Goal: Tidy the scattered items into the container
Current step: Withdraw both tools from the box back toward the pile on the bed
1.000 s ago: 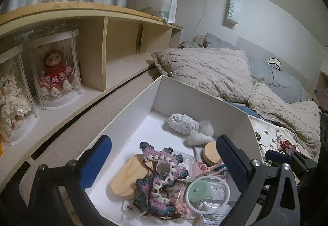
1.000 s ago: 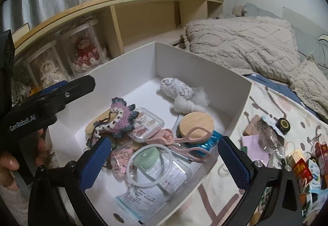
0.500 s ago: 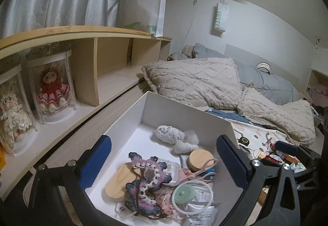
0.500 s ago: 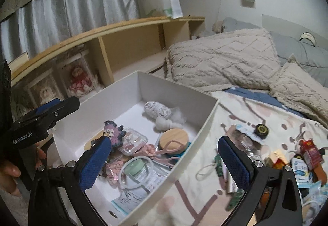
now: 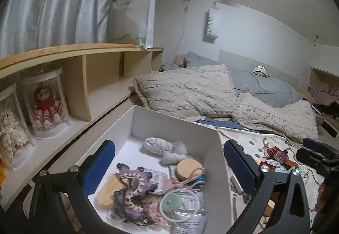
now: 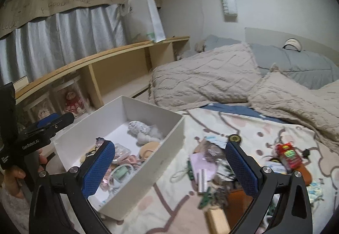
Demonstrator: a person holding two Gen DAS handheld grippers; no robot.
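Observation:
An open white box (image 5: 175, 128) (image 6: 167, 149) sits on the patterned bed sheet. It holds a crochet piece (image 5: 131, 189), a wooden lid (image 5: 187, 168), pink scissors (image 5: 186, 181), a green round item (image 5: 171, 202) and white yarn (image 5: 155, 145). My left gripper (image 5: 169, 167) hovers open above the box with nothing between its fingers. My right gripper (image 6: 170, 168) is open and empty over the box's right wall and the sheet. Scattered to its right lie a purple pad (image 6: 203, 166), a red packet (image 6: 288, 155), a black round piece (image 6: 234, 138) and an orange item (image 6: 237, 198).
A wooden shelf (image 5: 101, 77) with cased dolls (image 5: 47, 106) runs along the left. Beige pillows (image 6: 203, 79) and a grey duvet (image 6: 296, 64) lie behind the clutter. A hand (image 6: 14, 172) holds the left gripper (image 6: 50, 123) at the far left of the right wrist view.
Both grippers have risen and pulled back from the box. The right one has also swung rightward, so the scattered items on the sheet now show. Both stay open.

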